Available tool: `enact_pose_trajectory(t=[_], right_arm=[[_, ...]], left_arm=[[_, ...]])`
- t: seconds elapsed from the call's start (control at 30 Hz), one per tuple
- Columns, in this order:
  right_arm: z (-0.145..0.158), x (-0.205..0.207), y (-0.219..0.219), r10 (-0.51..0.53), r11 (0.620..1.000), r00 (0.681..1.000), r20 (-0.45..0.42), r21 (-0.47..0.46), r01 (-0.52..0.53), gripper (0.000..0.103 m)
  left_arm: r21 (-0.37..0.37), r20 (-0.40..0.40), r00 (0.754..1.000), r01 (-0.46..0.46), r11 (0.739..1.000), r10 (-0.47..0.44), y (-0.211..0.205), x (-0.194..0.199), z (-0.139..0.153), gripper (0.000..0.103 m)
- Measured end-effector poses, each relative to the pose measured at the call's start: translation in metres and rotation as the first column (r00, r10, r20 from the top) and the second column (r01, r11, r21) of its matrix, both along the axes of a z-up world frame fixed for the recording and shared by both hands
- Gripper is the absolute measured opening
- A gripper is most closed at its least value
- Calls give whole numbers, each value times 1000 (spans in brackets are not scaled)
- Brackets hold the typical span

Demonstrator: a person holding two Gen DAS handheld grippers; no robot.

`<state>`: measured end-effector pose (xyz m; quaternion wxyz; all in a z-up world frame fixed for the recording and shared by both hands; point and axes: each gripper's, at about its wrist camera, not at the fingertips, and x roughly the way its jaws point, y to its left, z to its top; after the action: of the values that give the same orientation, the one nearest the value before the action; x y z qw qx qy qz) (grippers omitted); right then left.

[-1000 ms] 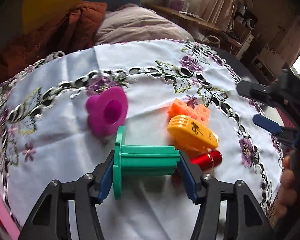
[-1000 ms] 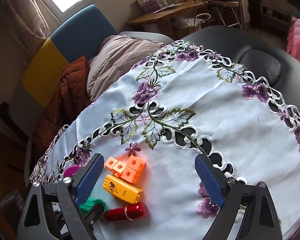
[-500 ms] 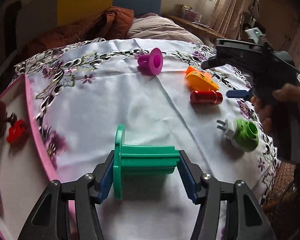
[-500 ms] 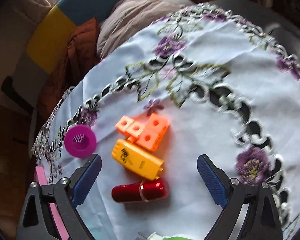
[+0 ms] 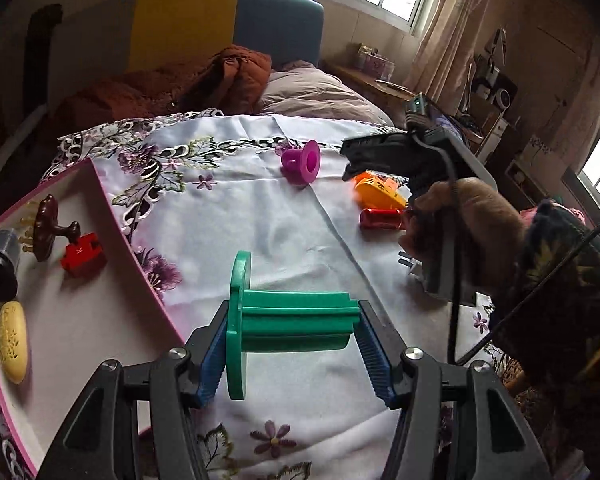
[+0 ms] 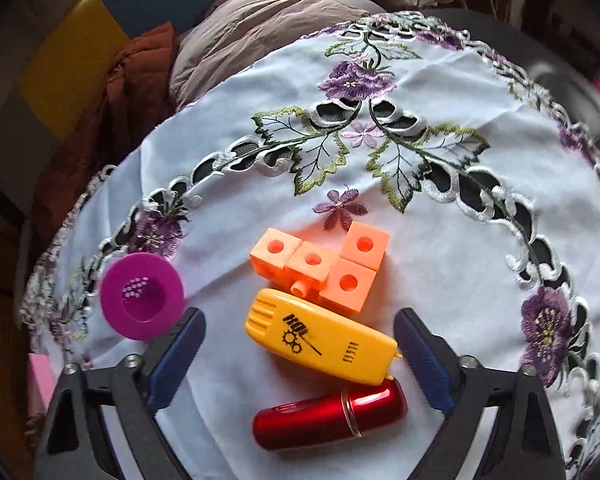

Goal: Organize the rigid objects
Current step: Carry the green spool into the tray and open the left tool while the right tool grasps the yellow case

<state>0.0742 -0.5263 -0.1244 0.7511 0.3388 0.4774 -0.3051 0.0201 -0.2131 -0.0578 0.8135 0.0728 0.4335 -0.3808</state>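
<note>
The embroidered tablecloth (image 5: pixel 260 208) covers the counter, with the pink-rimmed tray (image 5: pixel 112 208) at its left edge. The left tongs (image 5: pixel 292 336) hold the green spool (image 5: pixel 288 320) just right of that rim; it should clear the wall before release. The right tongs (image 6: pixel 300 352) are closing around the yellow case (image 6: pixel 320 336), pads not yet touching; centring avoids nudging the red tube (image 6: pixel 328 420)

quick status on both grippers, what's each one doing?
Left gripper: shut on the green spool, held above the tablecloth.
Right gripper: open, jaws closing around the yellow case, pads not touching it.
</note>
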Motion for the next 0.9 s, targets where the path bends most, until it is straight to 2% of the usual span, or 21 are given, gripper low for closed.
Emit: enact_pose_trajectory(t=[0.03,0.17,0.23,0.3,0.43,0.57,0.63,0.9], right_arm=[[2,3,3,17,999,1000,-19,-34,-18,68],[10,7,14,145,989,989,18,8,-145,67],[14,8,24,229,970,970,82,58,-234,67],[21,11,39,312,944,941,129,69,-323,67],[33,15,78,492,869,859,140,-27,-494,67],[25,14,117,636,772,767,84,-58,-633,67],[12,13,129,672,739,740,24,-79,-669,67],[6,7,126,676,736,736,38,-80,-672,67]], left_arm=[[-4,-2,1000,-5,1000,5,3,-1,1,60],[-20,1,1000,-18,1000,18,16,-4,6,60],[-31,6,1000,-26,999,27,22,-5,10,60],[-40,13,999,-38,998,39,29,-7,14,60],[-49,26,998,-58,997,59,40,-10,21,60],[-48,38,995,-87,995,89,51,-11,25,60],[-47,46,993,-104,993,106,57,-11,27,60],[-32,75,978,-194,980,196,81,-7,35,60]])
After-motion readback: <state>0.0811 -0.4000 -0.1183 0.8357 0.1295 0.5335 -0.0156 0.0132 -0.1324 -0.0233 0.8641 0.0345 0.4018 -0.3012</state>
